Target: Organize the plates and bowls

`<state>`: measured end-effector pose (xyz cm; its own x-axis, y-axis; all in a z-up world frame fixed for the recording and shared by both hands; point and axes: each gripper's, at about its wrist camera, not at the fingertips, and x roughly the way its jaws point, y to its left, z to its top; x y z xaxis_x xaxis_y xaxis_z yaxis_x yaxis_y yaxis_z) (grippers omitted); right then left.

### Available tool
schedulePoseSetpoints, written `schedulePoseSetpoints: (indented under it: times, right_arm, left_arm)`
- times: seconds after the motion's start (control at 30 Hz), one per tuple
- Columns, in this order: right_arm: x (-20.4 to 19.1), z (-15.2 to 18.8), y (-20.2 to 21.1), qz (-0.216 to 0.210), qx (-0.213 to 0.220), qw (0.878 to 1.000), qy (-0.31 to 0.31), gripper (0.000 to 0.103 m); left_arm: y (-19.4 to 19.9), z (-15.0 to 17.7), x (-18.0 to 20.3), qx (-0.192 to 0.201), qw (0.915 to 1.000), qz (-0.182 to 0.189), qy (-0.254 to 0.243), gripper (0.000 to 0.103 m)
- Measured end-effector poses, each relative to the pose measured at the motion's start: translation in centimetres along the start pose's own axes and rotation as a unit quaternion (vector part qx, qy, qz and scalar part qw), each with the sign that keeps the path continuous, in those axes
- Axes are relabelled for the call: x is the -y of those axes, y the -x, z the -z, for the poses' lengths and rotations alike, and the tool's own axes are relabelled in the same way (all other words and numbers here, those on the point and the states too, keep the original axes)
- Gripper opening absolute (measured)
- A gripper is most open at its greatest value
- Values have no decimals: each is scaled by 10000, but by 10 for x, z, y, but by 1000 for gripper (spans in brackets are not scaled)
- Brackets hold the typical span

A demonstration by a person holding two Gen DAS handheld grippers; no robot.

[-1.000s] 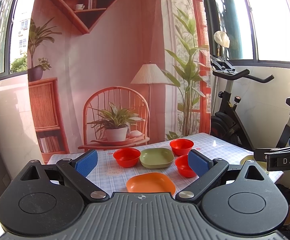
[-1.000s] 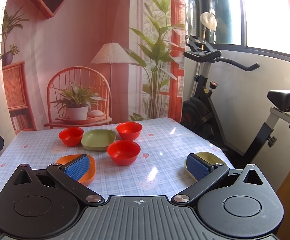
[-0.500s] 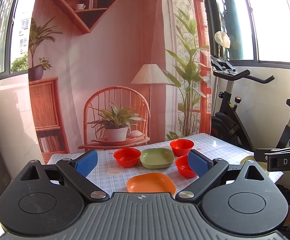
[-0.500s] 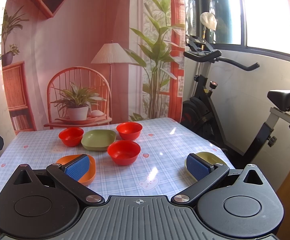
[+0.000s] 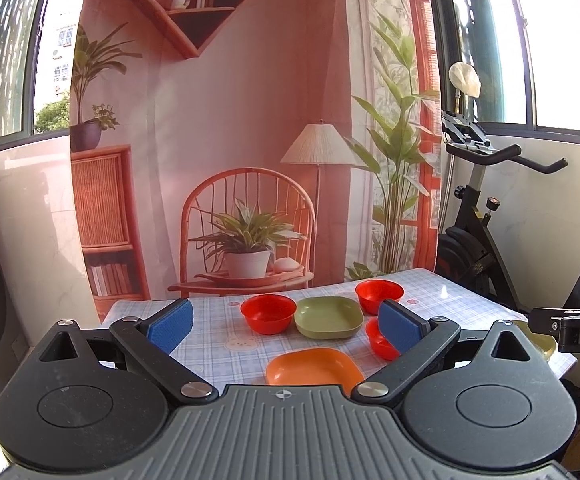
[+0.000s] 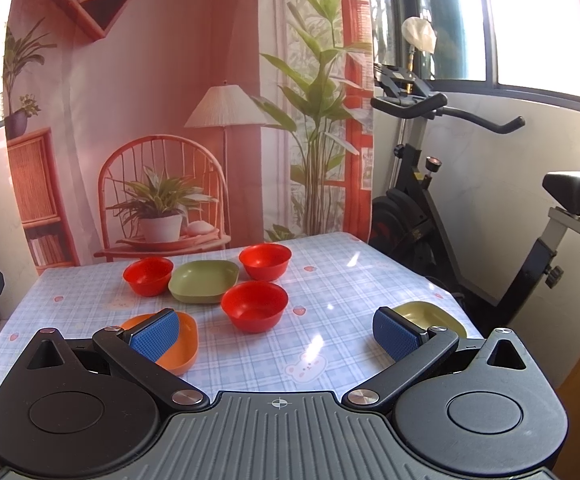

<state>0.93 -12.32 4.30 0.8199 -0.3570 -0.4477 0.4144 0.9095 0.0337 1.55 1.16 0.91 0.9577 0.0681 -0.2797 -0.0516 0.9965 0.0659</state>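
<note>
Bowls (image 6: 254, 305): three red; plates (image 6: 203, 281): three.

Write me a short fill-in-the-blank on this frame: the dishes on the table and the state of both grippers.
1. The number of red bowls on the table is ____.
2. The green plate sits between two ____ bowls.
3. Both the left gripper and the right gripper are ____ and hold nothing.
4. The plate partly hidden behind the right gripper's left finger is ____ in colour.

Missing words: three; red; open; orange
</note>
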Motion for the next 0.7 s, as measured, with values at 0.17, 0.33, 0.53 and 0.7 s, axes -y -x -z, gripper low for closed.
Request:
schedulePoseSetpoints:
  times: [0.17,0.33,0.53,0.7]
  right_arm:
    - [7,-27,-21,-307,470,9983,-131,103]
    - [9,-59,-50,-616,1008,9926,-276,103]
    - [-10,-83,-90,-725,1200,9901,120,102]
    - [-24,-91,-125,-743,1188,9899,193,102]
  left_arm:
    - [-21,-26,-7,152,9995,-192,-197,100]
    - [-41,-47,-16,622,9977,-141,-208,100]
    - [-81,-63,-21,467,9983,-208,-291,99]
    - [-118,-61,-33,154,9997,-173,-100,94]
